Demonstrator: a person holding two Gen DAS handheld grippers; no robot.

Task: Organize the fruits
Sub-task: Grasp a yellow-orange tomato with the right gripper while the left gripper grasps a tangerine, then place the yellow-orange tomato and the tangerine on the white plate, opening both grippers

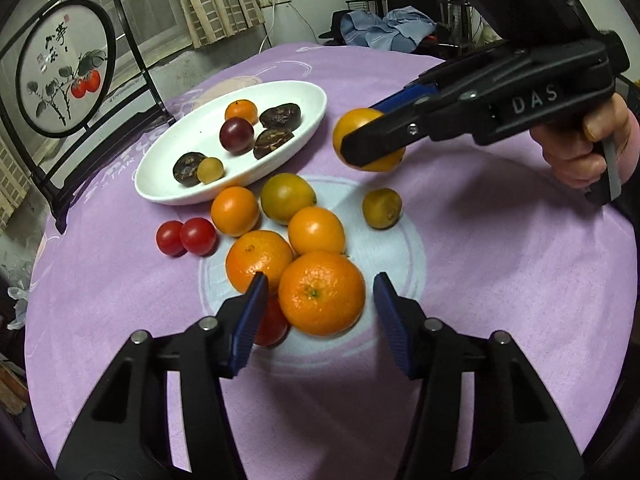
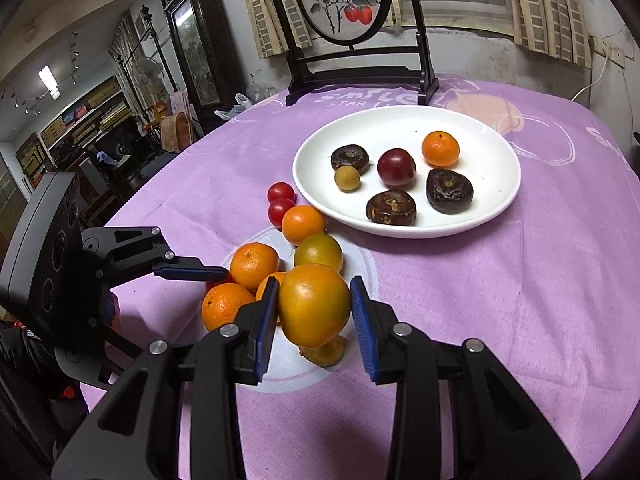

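Observation:
My right gripper [image 2: 314, 309] is shut on a yellow-orange citrus fruit [image 2: 314, 304] and holds it above the purple cloth; it shows in the left wrist view [image 1: 370, 140] right of the white plate [image 1: 312, 96]. My left gripper [image 1: 320, 300] is open, its fingers on either side of a large orange [image 1: 321, 293] in a cluster of several citrus fruits [image 1: 316, 230]. Two cherry tomatoes [image 1: 186, 237] lie left of the cluster. The plate [image 2: 492, 208] holds a small orange [image 2: 440, 149], a plum [image 2: 397, 167], three dark fruits and a small yellow one.
A small greenish fruit [image 1: 382, 208] lies alone right of the cluster. A black-framed round painting stand [image 2: 344, 12] stands behind the plate at the table's far edge. Another tomato [image 1: 272, 324] sits half hidden behind my left finger.

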